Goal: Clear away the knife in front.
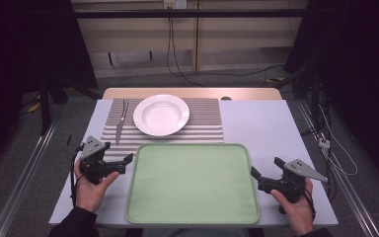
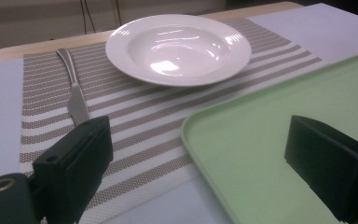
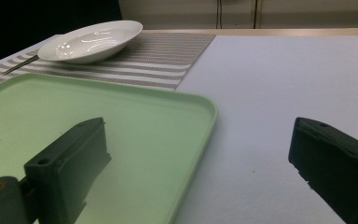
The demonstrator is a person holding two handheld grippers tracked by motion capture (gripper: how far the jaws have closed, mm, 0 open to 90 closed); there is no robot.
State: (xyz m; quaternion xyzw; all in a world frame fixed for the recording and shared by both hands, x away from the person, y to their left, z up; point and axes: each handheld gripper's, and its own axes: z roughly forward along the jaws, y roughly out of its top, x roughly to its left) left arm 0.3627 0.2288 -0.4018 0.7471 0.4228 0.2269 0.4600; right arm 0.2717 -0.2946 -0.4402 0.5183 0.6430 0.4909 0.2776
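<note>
**Both claws wide at the edges of the green tray**

Dark walls and trailing cables frame the pale grey counter point(image 1: 256, 123) in front of you, with a strip of light wood showing along its far edge. On the counter's far left lies a striped beige-and-white woven placemat point(image 1: 205, 123), and on it sits a round white ceramic soup plate point(image 1: 161, 114). A slim silver metal table knife point(image 1: 120, 126) lies on the mat just to the left of the plate, apart from it, its handle pointing away from you.

Nearer you, a large pale green plastic tray with rounded corners point(image 1: 192, 182) rests flat on the counter, its far edge overlapping the mat's near edge.

Your left claw point(image 1: 123, 162) hovers just beside the tray's left rim, jaws spread wide with nothing between them; in the left gripper view one jaw hangs over the mat and the other over the tray's corner. Your right claw point(image 1: 266, 170) sits at the tray's right rim, jaws likewise parted and empty; in the right gripper view one jaw is above the tray, the other above bare counter.
</note>
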